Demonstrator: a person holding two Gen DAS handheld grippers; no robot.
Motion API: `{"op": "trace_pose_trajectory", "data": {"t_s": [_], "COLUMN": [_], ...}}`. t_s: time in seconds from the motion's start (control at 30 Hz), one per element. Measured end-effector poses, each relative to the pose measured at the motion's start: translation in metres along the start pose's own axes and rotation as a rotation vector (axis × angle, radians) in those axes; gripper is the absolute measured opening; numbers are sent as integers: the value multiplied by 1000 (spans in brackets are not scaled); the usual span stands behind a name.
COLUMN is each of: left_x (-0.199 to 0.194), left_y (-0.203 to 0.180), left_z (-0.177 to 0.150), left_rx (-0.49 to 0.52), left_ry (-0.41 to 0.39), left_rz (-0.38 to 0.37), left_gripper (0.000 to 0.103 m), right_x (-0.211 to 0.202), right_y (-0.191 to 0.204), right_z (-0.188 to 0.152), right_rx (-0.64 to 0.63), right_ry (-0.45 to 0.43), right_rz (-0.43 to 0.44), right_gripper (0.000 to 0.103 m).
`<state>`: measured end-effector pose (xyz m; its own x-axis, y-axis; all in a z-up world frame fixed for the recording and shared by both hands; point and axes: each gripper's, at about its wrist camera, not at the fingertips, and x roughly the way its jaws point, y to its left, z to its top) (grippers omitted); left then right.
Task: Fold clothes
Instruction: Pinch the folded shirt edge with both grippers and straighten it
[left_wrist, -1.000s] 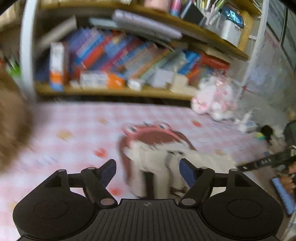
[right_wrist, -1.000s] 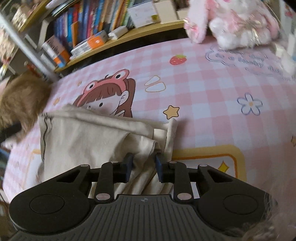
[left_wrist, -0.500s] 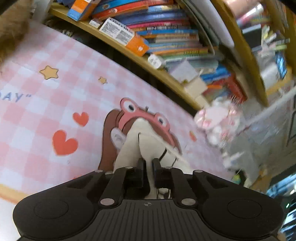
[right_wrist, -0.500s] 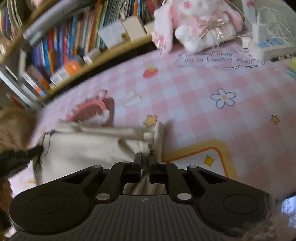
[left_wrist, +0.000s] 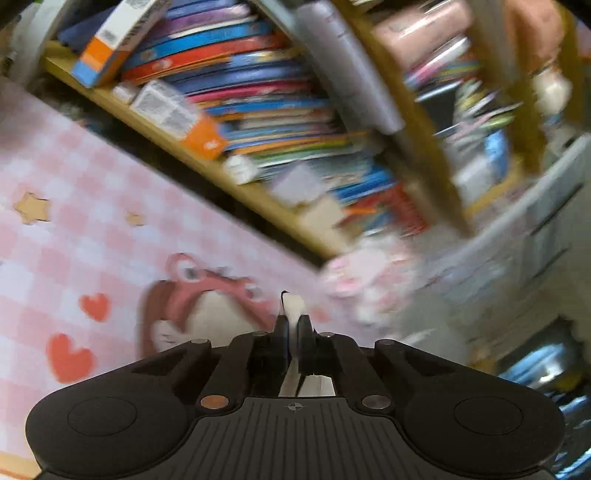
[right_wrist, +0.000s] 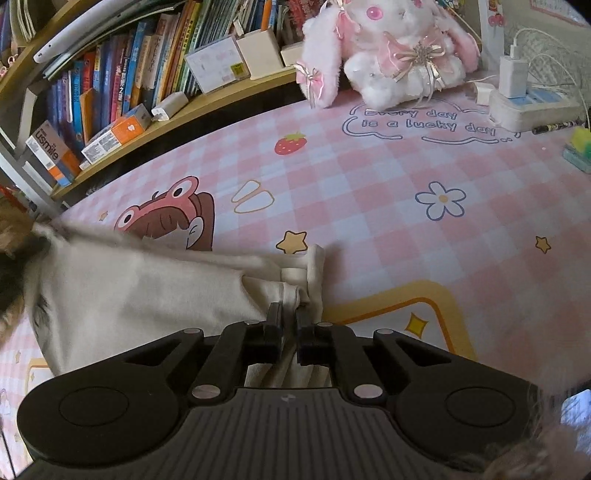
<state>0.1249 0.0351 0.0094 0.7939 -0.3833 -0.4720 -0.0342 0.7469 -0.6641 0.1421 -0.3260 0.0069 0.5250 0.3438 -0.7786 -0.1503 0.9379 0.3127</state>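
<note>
Left tool (left_wrist: 292, 325) newly clamped, two tools gripping one cream garment (right_wrist: 140, 288)

Cream garment (right_wrist: 140, 288): soft matt woven cloth, creased, with stitched hems. Surface (right_wrist: 388, 229): smooth pink-checked printed covering with a faint sheen. Right tool (right_wrist: 289, 314) and left tool (left_wrist: 293, 325): matt black plastic, ribbed housing, small metal pins. Plush rabbit (right_wrist: 388, 48): fluffy pile. Shelf (right_wrist: 221, 96): pale wood with glossy book spines.

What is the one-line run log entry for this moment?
left gripper: shut on cream garment | right gripper: shut on cream garment | fold: not done
</note>
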Motion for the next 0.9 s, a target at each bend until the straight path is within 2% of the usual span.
{"op": "trace_pose_trajectory", "data": {"t_s": [0.07, 0.17, 0.2, 0.27, 0.33, 0.43, 0.47, 0.5, 0.6, 0.73, 0.8, 0.83, 0.9], "left_x": [11, 6, 1, -8, -16, -19, -20, -21, -20, -15, -14, -13, -11], "left_y": [5, 8, 9, 10, 14, 24, 27, 29, 33, 32, 31, 31, 30], "left_z": [-1, 0, 0, 0, -3, -12, -16, -19, -26, -31, -32, -34, -37], "left_rx": [4, -11, -11, 3, 14, 3, -7, -18, -46, -56, -70, -81, -101], "left_ry": [30, 14, 4, 1, 16, 67, 74, 82, 95, 111, 126, 135, 146], "left_rz": [33, 28, 27, 43, 60, 87, 93, 99, 100, 101, 98, 97, 101], "left_gripper": [6, 13, 24, 64, 72, 72, 73, 73, 73, 70, 62, 53, 47], "right_x": [0, 0, 0, 0, -2, -15, -21, -26, -39, -40, -36, -34, -30], "right_y": [2, 5, 5, 6, 6, 2, -1, -5, -16, -16, -10, -8, -4], "right_z": [0, 0, 0, 0, 0, 0, -2, -4, -13, -24, -30, -32, -37], "right_rx": [-8, -25, -26, -22, -14, 60, 100, 143, 271, 350, 341, 341, 340], "right_ry": [-4, -4, -5, -6, -8, -26, -29, -29, 3, 58, 77, 84, 93], "right_rz": [-9, -24, -27, -33, -39, -28, -21, -11, 50, 96, 84, 84, 87], "right_gripper": [6, 6, 6, 6, 7, 29, 47, 60, 75, 78, 77, 74, 65]}}
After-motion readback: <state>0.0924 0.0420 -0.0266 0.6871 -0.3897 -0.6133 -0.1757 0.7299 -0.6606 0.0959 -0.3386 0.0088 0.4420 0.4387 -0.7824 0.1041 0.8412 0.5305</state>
